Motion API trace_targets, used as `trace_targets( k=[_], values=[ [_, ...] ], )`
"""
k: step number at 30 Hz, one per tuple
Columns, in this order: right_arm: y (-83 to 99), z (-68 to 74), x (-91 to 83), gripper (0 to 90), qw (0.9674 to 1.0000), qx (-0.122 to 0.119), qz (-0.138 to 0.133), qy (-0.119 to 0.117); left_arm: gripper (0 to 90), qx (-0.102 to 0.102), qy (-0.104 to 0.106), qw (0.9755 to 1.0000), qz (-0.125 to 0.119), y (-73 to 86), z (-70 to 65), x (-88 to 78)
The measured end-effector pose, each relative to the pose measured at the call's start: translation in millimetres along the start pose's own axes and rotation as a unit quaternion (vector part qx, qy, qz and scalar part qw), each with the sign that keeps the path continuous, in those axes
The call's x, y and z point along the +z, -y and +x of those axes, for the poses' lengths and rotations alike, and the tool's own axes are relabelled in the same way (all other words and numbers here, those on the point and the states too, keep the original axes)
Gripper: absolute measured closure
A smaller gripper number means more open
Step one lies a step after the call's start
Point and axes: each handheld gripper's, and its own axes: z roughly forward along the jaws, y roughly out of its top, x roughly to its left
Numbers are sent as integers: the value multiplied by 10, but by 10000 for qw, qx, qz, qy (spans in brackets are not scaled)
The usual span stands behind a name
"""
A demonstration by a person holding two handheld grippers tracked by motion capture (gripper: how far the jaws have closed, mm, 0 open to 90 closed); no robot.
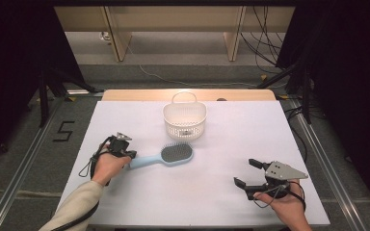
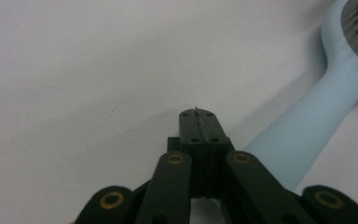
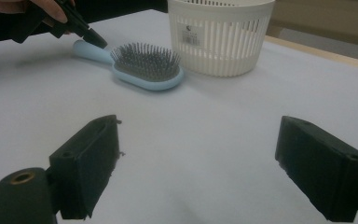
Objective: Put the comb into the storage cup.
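Currently the left gripper, jaws pressed together on nothing, sits just beside the hairbrush handle's end. Brush's long axis runs rightward, away from it. Right gripper, jaws spread, is well apart.

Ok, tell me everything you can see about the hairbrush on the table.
The hairbrush is pale blue, smooth like plastic, with an oval head holding a dark pad of grey bristles that face up. It lies flat on the white table, just in front of the white slotted basket but apart from it, handle pointing toward the person's left. The left tool, its jaws shut on nothing, sits at the handle's end, right beside it; whether it touches the handle cannot be told.
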Motion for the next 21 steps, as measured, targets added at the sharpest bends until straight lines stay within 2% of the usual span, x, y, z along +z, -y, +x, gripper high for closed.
trace_targets(
  k=[14,21],
  values=[
    [1,0,-3,146,10000,8,-3,7,898,82,178,9993,316,10,-92,-57],
    [0,3,-9,147,10000,13,2,4,898,257,228,9981,503,44,-200,-107]
  ],
)
